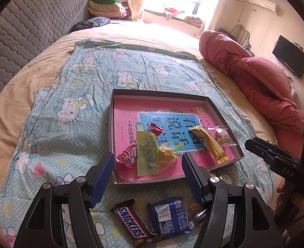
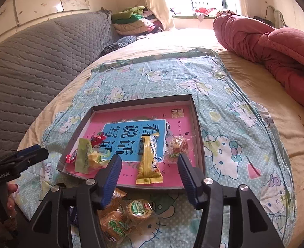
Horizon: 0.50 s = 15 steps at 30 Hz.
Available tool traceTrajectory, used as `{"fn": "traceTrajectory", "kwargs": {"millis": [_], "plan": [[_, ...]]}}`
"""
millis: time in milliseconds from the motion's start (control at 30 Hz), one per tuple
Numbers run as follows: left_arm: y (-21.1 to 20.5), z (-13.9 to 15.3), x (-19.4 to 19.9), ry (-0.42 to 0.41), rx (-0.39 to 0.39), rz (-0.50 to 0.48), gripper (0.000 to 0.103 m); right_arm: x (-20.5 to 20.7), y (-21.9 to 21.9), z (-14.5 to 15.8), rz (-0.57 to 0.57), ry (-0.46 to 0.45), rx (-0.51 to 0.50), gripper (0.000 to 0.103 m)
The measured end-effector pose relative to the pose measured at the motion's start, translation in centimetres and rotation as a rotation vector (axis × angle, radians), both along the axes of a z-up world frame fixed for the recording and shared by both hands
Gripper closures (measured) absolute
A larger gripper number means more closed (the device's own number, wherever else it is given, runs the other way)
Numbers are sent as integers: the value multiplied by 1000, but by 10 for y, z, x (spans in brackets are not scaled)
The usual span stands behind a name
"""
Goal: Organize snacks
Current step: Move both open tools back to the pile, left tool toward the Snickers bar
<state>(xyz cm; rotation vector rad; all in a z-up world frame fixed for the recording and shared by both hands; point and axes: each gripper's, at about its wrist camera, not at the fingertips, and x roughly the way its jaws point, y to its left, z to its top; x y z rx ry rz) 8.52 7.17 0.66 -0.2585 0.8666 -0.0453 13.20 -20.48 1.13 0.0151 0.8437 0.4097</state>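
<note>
Both claws, left point(image 1: 146, 166) and right point(image 2: 149, 168), gape empty over the tray's point(image 1: 111, 124) near edge. Next, lower squarely onto the Snickers point(image 1: 131, 223) on the bed, pinching its long sides.

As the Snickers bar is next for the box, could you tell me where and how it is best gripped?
Grip the Snickers bar across its narrow width at mid-length, coming from above with the left hand-held gripper, which looks open and empty. The bar lies flat and slanted on the blanket, beside a blue packet, so turn the jaws to match.

Silver-wrapped sweet point(image 1: 200, 217) half hidden, cookie packets point(image 2: 118, 221) partly hidden
</note>
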Motion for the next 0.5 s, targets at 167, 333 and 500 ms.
{"fn": "traceTrajectory", "kwargs": {"millis": [167, 333, 500], "plan": [[5, 0, -7, 13, 5, 18, 34, -7, -2, 4, 6, -2, 19, 46], [9, -4, -14, 37, 15, 33, 33, -12, -4, 4, 8, 3, 25, 46], [12, -12, -24, 69, 27, 44, 33, -19, -7, 0, 19, 25, 27, 43]]}}
